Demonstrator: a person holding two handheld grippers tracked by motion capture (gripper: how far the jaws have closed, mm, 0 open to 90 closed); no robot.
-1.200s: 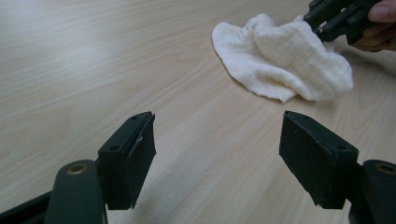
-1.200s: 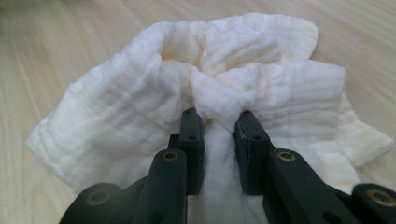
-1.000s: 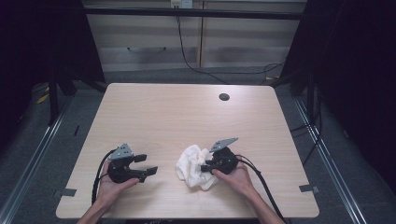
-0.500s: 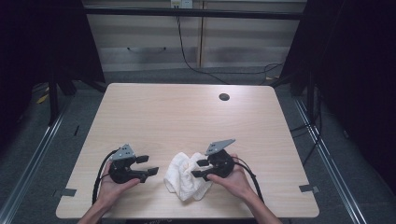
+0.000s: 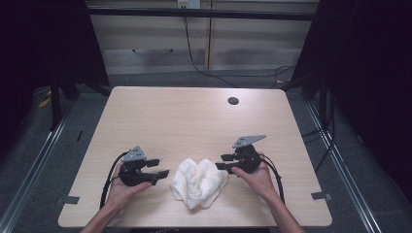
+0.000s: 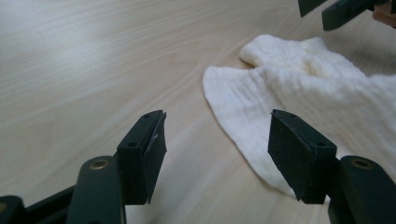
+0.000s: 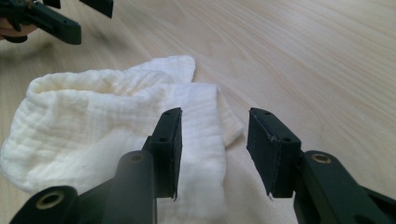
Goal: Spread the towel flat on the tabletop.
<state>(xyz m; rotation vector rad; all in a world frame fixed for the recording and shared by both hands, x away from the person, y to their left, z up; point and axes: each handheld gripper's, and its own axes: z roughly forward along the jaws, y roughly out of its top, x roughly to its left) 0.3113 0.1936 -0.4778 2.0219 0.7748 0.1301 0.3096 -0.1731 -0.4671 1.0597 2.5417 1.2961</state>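
Compared with a second ago, the right tongs (image 5: 223, 161) are no longer on the cloth (image 5: 199, 182): they have let it go and drawn back to its right edge, and their jaws, which opened wide, have just been closing a little, with nothing pressed between them. The left tongs (image 5: 163, 168) rest at nearly the same place, just beside the cloth's left edge; their jaws have just been closing slightly but are released too, and only bare wood lies between them. The cloth has moved a little toward the left and now lies free on the counter (image 5: 194, 121), near its front edge, between the two tongs. It is a soft, cream-white woven piece with a fine crinkled texture, crumpled into loose folds and a raised ridge in the middle. The counter is smooth pale wood with fine grain. The jaws are flat, matt black blocks with small screw holes.
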